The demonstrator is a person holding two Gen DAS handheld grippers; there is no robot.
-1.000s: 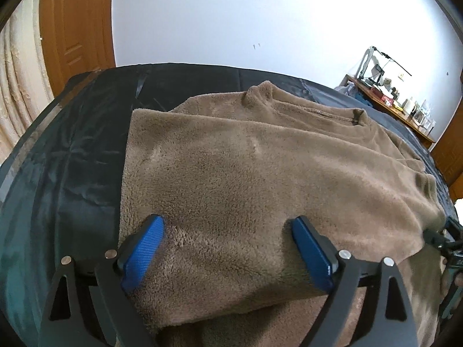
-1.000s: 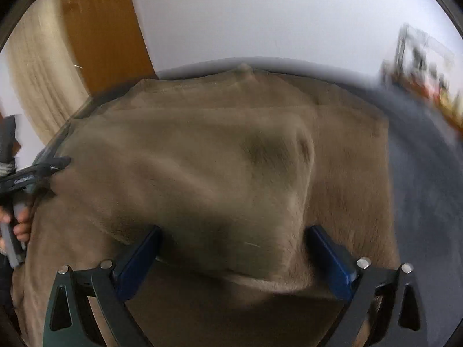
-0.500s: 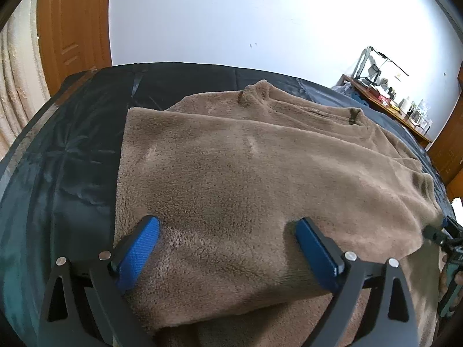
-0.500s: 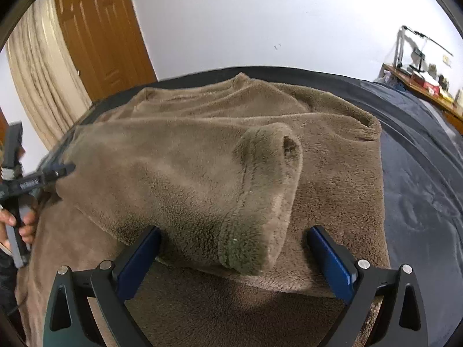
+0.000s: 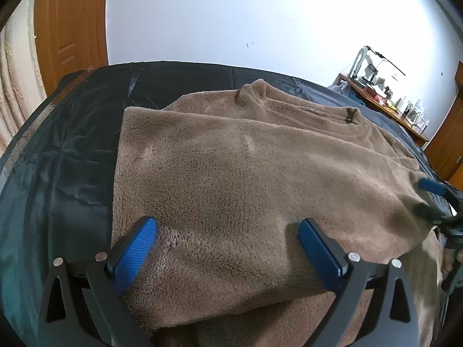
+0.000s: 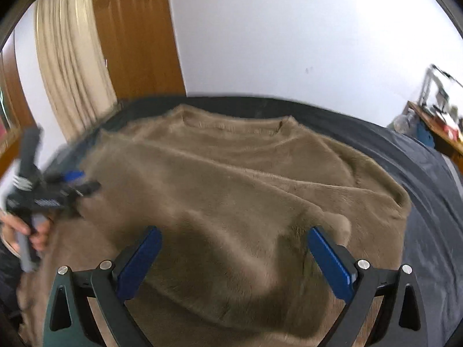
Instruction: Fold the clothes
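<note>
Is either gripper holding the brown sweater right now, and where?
No. Left gripper and right gripper both stand open over the folded sweater; nothing is gripped.

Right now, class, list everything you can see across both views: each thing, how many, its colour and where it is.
sweater: one, brown fleece, bottom part folded up over itself, lying on the bed
bed cover: one, black, under the sweater
door: one, brown wood, far left
curtain: one, cream, beside the door
side table: one, wooden, cluttered, far right
left tongs: blue pads, open over the folded edge
right tongs: blue pads, open
hand: one, gripping the left tongs' handle
</note>
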